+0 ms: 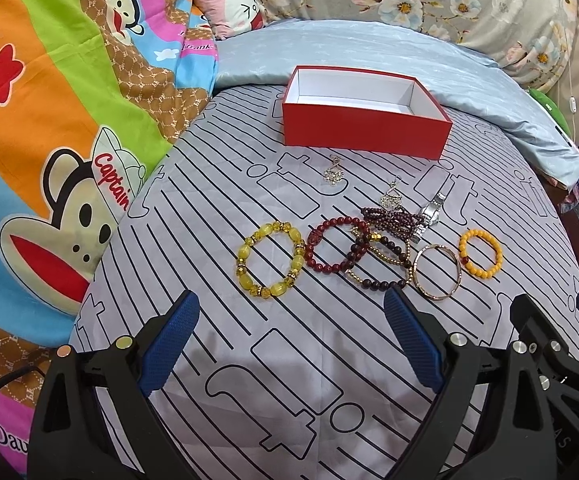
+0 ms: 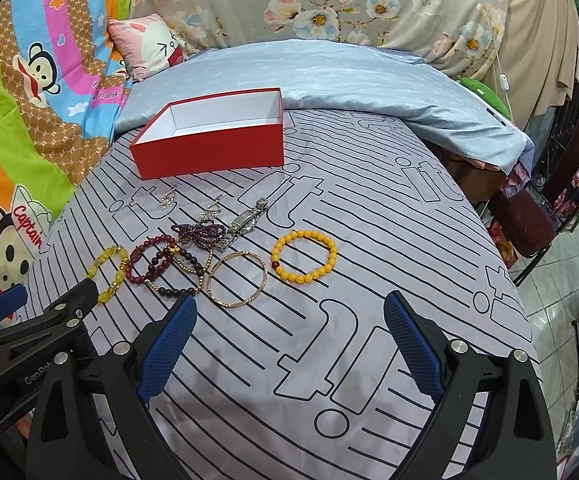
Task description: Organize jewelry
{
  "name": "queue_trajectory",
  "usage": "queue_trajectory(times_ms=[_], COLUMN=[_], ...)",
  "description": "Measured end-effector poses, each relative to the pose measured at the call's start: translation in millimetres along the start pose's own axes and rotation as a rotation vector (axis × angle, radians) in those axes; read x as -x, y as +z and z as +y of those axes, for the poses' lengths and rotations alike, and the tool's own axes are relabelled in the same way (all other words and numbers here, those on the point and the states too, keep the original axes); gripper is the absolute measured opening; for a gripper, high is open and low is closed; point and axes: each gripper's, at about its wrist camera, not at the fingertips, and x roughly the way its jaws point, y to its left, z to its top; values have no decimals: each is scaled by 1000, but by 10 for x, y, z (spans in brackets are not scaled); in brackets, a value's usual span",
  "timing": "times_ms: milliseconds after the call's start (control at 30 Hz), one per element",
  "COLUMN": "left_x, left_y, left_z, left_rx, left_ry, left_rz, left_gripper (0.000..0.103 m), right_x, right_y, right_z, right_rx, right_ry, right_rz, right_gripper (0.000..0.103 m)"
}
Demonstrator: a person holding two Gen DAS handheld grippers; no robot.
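Jewelry (image 1: 369, 240) lay scattered mid-bed, just short of the empty red box (image 1: 363, 120). Both tools, left (image 1: 289, 340) and right (image 2: 289, 340), hung spread apart, holding nothing. Sorting seemingly hadn't begun; next, grip one bracelet.

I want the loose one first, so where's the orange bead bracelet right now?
The orange bead bracelet lies alone on the striped sheet at the right end of the jewelry row, just right of the gold bangle, well in front of the red box.
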Motion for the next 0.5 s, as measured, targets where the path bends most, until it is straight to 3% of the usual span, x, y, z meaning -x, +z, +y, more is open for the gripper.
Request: queue_trajectory(times_ms=[500], left_x=[-50], left_y=[9], left_z=[-10], left_rx=[1], left_ry=[0], left_rz=[7], left_gripper=[89], right_x=[-41], right_y=[2], right_z=[4], right_rx=[0], right_ry=[-4], right_rz=[7], right_gripper=[91])
